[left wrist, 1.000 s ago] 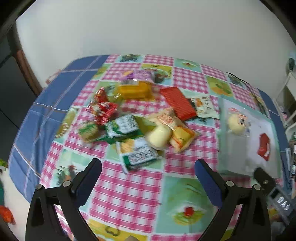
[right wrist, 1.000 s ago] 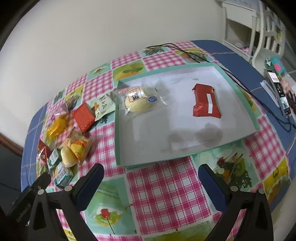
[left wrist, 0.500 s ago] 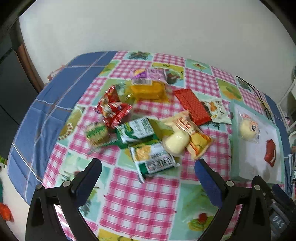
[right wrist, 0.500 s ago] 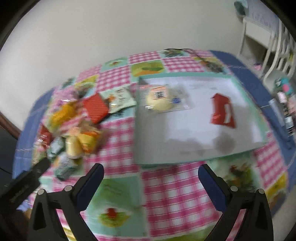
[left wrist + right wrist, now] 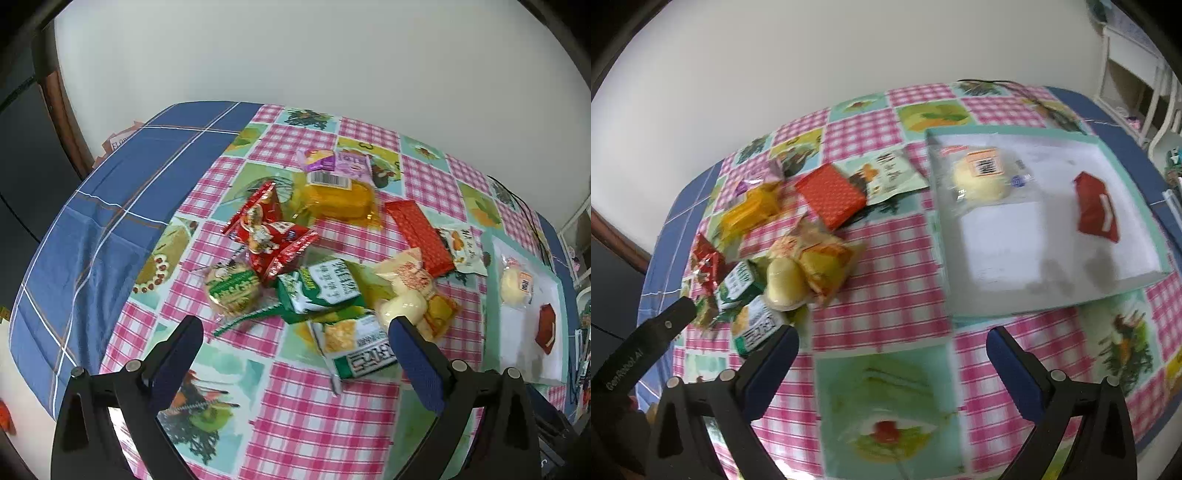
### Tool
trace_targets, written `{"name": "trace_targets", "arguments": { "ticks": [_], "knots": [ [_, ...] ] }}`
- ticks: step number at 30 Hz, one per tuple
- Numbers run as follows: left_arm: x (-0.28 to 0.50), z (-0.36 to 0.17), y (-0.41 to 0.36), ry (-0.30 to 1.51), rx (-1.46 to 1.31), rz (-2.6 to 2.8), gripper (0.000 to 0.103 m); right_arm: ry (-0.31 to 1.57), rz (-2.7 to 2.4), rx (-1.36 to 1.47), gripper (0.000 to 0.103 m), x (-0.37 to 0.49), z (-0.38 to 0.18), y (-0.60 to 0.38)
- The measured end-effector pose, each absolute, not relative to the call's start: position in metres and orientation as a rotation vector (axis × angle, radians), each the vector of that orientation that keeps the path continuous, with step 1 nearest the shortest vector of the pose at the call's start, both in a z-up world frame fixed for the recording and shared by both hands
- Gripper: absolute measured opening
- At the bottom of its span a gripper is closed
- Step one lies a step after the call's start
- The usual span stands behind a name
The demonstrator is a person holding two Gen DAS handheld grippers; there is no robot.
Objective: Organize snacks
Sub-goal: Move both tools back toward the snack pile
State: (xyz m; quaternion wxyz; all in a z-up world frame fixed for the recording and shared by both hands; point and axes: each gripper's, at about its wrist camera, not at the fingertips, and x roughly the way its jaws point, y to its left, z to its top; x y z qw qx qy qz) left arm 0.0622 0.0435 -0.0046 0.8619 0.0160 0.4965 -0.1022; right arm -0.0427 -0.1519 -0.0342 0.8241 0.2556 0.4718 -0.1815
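1. hovering over the checked worktop [image 5: 325, 417], the left gripper [image 5: 295, 350] has its fingers spread wide and empty above the snack pile [image 5: 321, 266] heaped mid-worktop.
2. the right gripper [image 5: 892, 356], fingers likewise apart and empty, shows the whole teal tray [image 5: 1137, 177] toward the worktop's right edge, holding a wrapped bun [image 5: 982, 177] and a red packet [image 5: 1095, 206]; the left view catches only a strip of that tray.
3. only the left view shows the round green cookie pack [image 5: 232, 291] clearly.
4. since half a second ago, the left view has drawn closer to the pile, and the right view has swung left.
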Motion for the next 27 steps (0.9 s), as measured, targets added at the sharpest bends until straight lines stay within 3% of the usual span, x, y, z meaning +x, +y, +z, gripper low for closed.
{"name": "trace_targets", "arguments": {
  "ticks": [9,27],
  "knots": [
    [0.076,-0.027,0.060,1.164,-0.067,-0.246,0.100,1.025,-0.325,0.529,0.103,-0.023,-0.041,-0.123],
    [0.097,-0.023,0.046,1.115,-0.055,-0.289,0.100,0.994,-0.313,0.536,0.096,0.001,-0.036,-0.148]
  ]
}}
